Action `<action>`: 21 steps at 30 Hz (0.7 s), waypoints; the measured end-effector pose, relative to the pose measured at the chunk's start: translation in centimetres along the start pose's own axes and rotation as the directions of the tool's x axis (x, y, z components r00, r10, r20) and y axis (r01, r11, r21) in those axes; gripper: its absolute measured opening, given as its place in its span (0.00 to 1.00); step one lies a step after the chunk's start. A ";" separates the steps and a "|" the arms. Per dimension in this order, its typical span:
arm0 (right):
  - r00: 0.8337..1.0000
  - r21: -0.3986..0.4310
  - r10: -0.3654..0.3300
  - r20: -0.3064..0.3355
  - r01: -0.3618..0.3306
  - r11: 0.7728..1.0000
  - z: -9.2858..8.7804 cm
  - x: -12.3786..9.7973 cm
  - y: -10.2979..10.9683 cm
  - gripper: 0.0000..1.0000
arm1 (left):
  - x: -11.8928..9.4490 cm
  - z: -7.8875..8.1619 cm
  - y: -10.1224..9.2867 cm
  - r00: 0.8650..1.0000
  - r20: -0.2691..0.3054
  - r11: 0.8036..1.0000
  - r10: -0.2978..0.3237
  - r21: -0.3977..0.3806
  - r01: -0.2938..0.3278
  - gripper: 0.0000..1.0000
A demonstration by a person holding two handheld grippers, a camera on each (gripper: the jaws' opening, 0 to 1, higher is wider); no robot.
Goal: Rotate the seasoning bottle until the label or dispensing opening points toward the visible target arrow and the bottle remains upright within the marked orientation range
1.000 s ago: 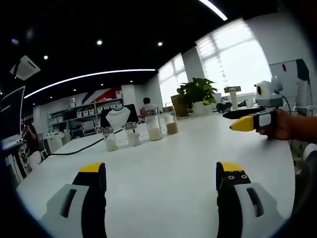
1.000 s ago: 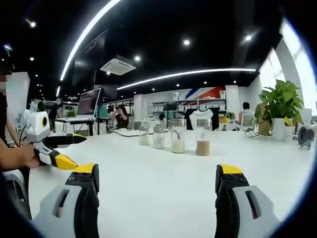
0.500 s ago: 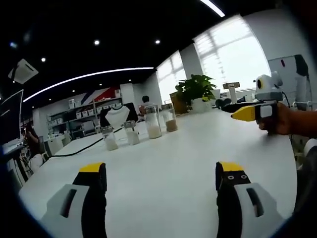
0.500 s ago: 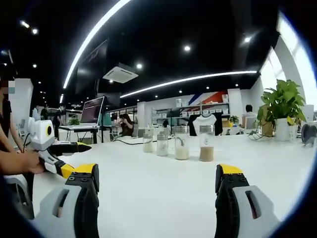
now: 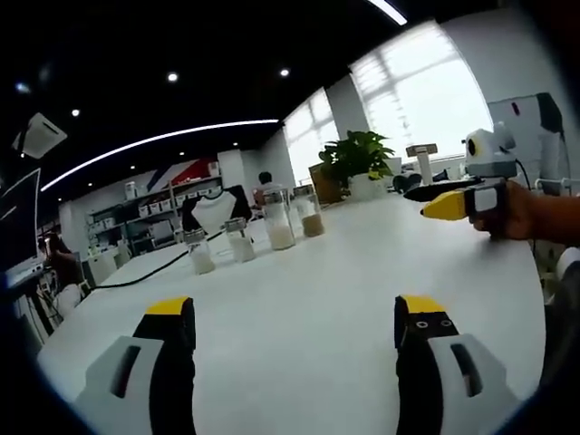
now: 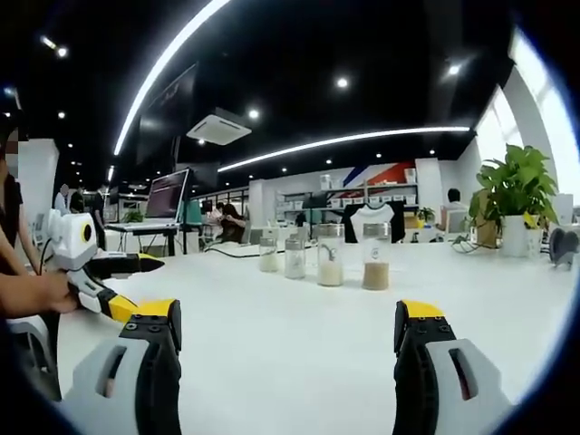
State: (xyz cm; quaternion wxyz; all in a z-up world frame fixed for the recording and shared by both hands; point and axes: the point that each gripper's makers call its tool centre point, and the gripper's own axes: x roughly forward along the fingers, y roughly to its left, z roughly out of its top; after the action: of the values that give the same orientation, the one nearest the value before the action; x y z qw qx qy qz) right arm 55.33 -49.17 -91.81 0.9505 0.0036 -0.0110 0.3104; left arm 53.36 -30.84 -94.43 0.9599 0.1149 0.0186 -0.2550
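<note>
Several clear seasoning bottles stand upright in a row far out on the white table (image 5: 308, 299): two short ones (image 5: 199, 252) (image 5: 239, 242) with white contents, a taller one (image 5: 277, 220) with white contents and one (image 5: 310, 214) with brown contents. The right gripper view has the same row (image 6: 268, 256) (image 6: 294, 257) (image 6: 330, 255) (image 6: 375, 256). My left gripper (image 5: 294, 313) is open, low over the table and well short of the bottles. My right gripper (image 6: 288, 315) is open too, with nothing between its jaws. Each one appears in the other's view (image 5: 439, 199) (image 6: 136, 285), held by a hand.
A black cable (image 5: 136, 275) runs across the table behind the short bottles. A potted plant (image 5: 361, 168) and a white T-shirt bust (image 5: 216, 215) stand at the far end. A monitor (image 6: 165, 195) and people sit beyond the table on the left.
Both views have shifted only slightly with the hands. The bottles stand as before and both grippers stay open.
</note>
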 end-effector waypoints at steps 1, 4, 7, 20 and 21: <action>1.000 -0.001 0.000 0.000 0.000 1.000 0.0 0.0 0.0 1.00 | 0.0 0.0 0.0 1.000 0.003 1.000 0.000 -0.003 0.000 0.96; 1.000 -0.005 -0.002 -0.002 0.002 1.000 0.0 0.0 -0.1 1.00 | 0.0 0.1 0.1 1.000 0.006 1.000 0.003 -0.010 -0.003 0.96; 1.000 -0.006 -0.002 -0.001 0.002 1.000 0.0 0.0 -0.1 1.00 | 0.0 0.1 0.1 1.000 0.007 1.000 0.002 -0.015 -0.002 0.96; 1.000 -0.045 -0.002 -0.024 0.001 0.999 -0.4 0.1 0.2 1.00 | -0.1 0.4 0.3 0.999 0.033 0.998 -0.001 -0.060 0.003 0.96; 1.000 -0.050 -0.003 -0.026 0.001 0.999 -0.5 0.1 0.2 1.00 | -0.1 0.4 0.4 0.999 0.034 0.998 0.000 -0.061 0.002 0.96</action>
State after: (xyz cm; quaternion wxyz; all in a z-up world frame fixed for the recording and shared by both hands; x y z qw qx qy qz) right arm 55.33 -48.94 -92.27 0.9507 -0.0240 -0.0061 0.3092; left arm 53.40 -30.56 -93.93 0.9630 0.0813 0.0099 -0.2569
